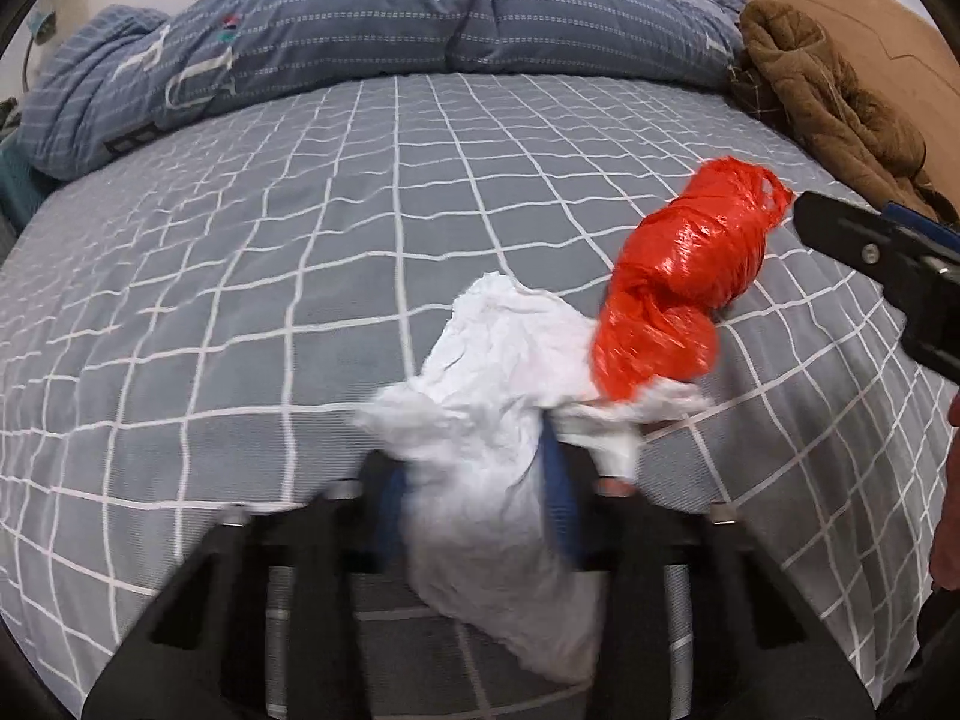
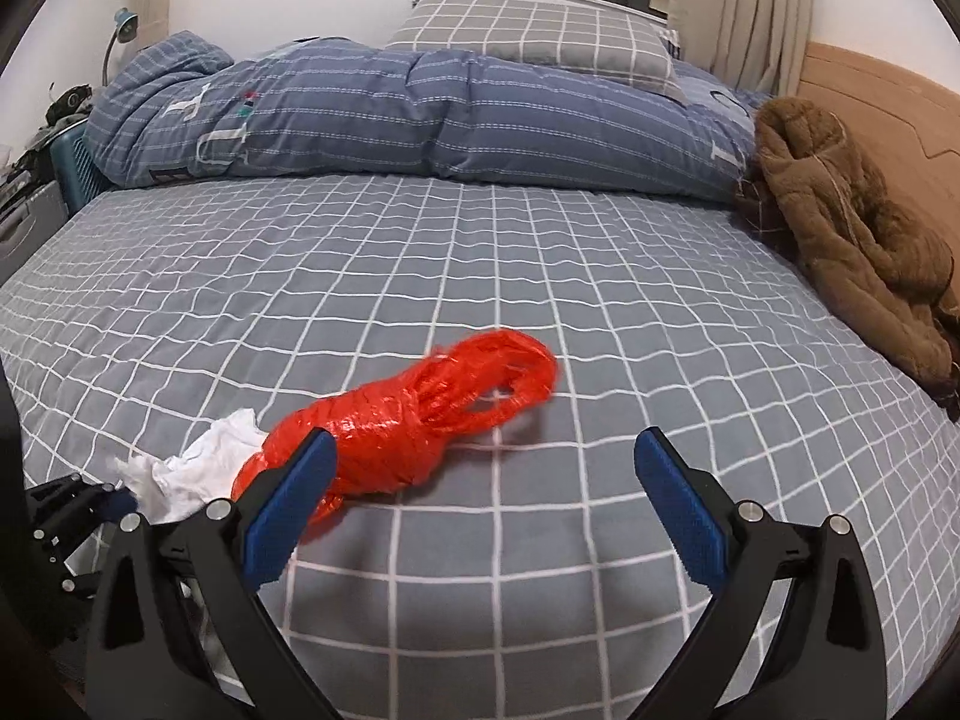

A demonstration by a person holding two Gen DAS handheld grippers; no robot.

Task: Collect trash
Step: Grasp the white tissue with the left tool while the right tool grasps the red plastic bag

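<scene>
- The bed (image 2: 480, 252), under a grey checked sheet, fills the room's middle; a rolled blue quilt (image 2: 390, 114) lines its far edge, a brown coat (image 2: 852, 240) its right edge, leaving broad open sheet between.
- A red plastic bag (image 2: 408, 420), twisted long, lies near the front of the bed, its looped handles pointing toward the coat and its bulky end toward the white tissue (image 1: 498, 420).
- The left gripper (image 1: 480, 480) has its fingers clenched on the crumpled tissue, which touches the bag.
- The right gripper (image 2: 480, 468) has its fingers spread wide, one tip before the bag, nothing between them.
</scene>
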